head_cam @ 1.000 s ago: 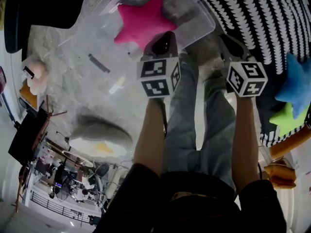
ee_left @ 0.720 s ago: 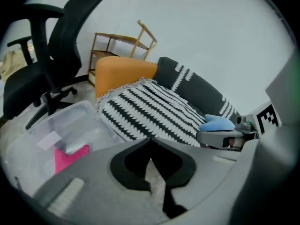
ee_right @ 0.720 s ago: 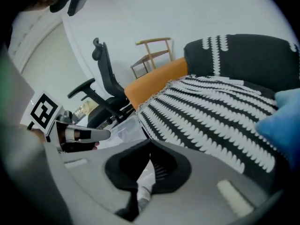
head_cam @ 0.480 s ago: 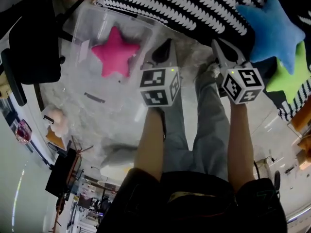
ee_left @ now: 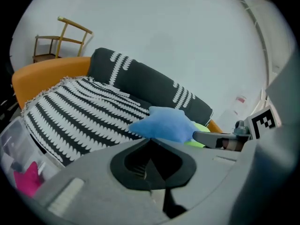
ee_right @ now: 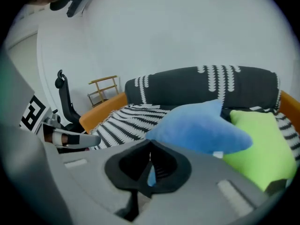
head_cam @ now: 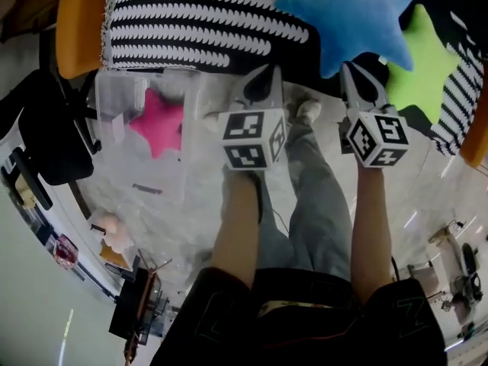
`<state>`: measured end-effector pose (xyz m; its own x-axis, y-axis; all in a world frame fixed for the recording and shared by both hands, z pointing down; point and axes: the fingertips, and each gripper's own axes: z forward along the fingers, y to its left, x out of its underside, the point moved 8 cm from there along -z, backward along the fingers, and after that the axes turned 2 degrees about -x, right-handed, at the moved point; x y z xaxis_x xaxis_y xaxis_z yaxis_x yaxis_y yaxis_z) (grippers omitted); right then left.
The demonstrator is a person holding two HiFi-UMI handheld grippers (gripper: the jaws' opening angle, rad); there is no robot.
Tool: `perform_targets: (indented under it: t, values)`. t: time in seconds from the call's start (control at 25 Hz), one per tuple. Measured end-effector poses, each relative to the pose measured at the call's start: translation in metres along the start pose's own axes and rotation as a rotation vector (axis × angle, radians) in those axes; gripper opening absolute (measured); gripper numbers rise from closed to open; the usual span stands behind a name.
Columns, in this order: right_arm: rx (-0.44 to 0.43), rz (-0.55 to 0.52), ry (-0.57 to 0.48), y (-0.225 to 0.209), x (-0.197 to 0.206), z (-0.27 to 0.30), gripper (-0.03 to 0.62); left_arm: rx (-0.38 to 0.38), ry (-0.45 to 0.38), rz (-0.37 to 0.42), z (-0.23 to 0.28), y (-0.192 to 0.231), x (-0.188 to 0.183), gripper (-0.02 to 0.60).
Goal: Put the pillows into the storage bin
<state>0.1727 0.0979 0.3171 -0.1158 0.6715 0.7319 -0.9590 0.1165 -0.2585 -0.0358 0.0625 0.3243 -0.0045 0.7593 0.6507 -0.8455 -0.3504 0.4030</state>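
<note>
A: Striped sofa (head_cam: 206, 21); storage bin (head_cam: 107, 94) on the floor off its left front corner. Pillows?
B: Blue pillow (head_cam: 347, 14) touching green pillow (head_cam: 427, 63) toward the sofa's right end; pink pillow (head_cam: 158, 124) inside the bin. Left gripper (head_cam: 268, 70), right gripper (head_cam: 348, 69): jaws closed, empty.

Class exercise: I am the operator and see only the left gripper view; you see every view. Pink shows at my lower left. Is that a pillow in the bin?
Observer: Yes; the head view shows a pink star-shaped plush pillow lying inside the clear plastic storage bin.
Operator: Is the right gripper carrying anything?
Observer: No; its own view shows its jaws together, empty.
Operator: What is the green sliver behind the blue star-shaped plush pillow?
Observer: A lime-green star-shaped plush pillow on the black-and-white striped sofa.
</note>
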Motion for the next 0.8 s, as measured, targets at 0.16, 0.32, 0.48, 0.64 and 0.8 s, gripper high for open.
perform_targets:
  t: [0.16,0.32,0.48,0.64,0.8]
  values:
    - [0.059,0.008,-0.018,-0.051,-0.009,-0.022,0.005,0.039,0.026,0.04,0.026,-0.046,-0.004,0.012]
    - [0.109,-0.012,-0.016,-0.096,-0.018,-0.031,0.067,0.051,0.054,0.074,0.051,-0.079,-0.002,0.014]
    - [0.092,-0.052,0.027,-0.129,-0.028,-0.027,0.164,0.05,0.078,0.095,0.073,-0.099,0.002,0.085]
    - [0.05,-0.11,0.089,-0.158,-0.038,-0.019,0.268,0.017,0.1,0.093,0.094,-0.113,0.003,0.217]
    - [-0.006,-0.167,0.169,-0.183,-0.052,-0.013,0.351,-0.024,0.132,0.098,0.113,-0.128,-0.001,0.311]
